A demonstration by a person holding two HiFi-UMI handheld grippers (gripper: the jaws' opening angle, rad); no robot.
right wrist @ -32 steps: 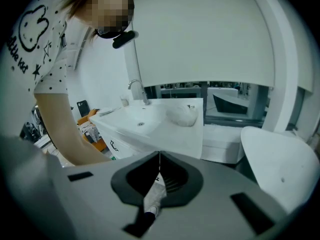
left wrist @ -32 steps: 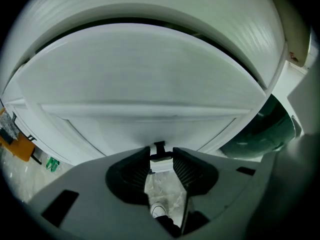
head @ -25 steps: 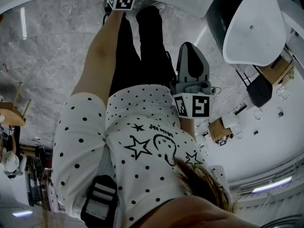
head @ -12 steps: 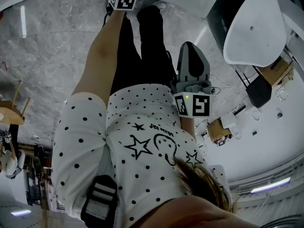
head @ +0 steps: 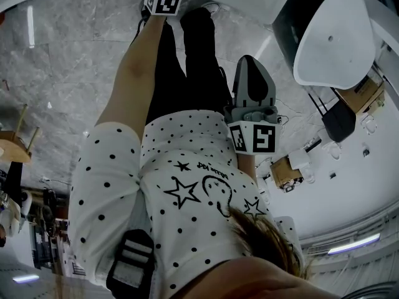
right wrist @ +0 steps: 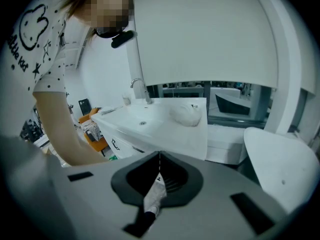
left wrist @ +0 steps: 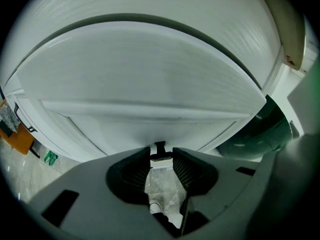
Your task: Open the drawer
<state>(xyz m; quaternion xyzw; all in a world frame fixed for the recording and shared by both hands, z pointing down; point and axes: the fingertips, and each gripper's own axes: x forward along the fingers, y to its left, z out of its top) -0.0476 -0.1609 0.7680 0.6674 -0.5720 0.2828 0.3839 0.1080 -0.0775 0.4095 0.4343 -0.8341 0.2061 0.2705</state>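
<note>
- Drawer (left wrist: 150, 126) first: its white front fills the left gripper view just under the countertop (left wrist: 150, 64). It faces me squarely, and I judge it slides out straight toward the camera.
- Its long axis runs level, left to right across that view. The small black handle (left wrist: 159, 149) sits about mid-width, with its crossbar lying along the same line.
- My left gripper (left wrist: 161, 157) has its jaws a little apart with that crossbar between the tips. The bar seems to reach from pad to pad, so I read it as pinched.
- To pull well, I would hold the squeeze firm and draw back square to the front — any sideways drift could rack the drawer or let the small handle slip out.
- My right gripper (right wrist: 160, 165) is pressed together on nothing, well apart from the sink (right wrist: 142, 121) it looks toward. I would hold it clear of the drawer's path.
</note>
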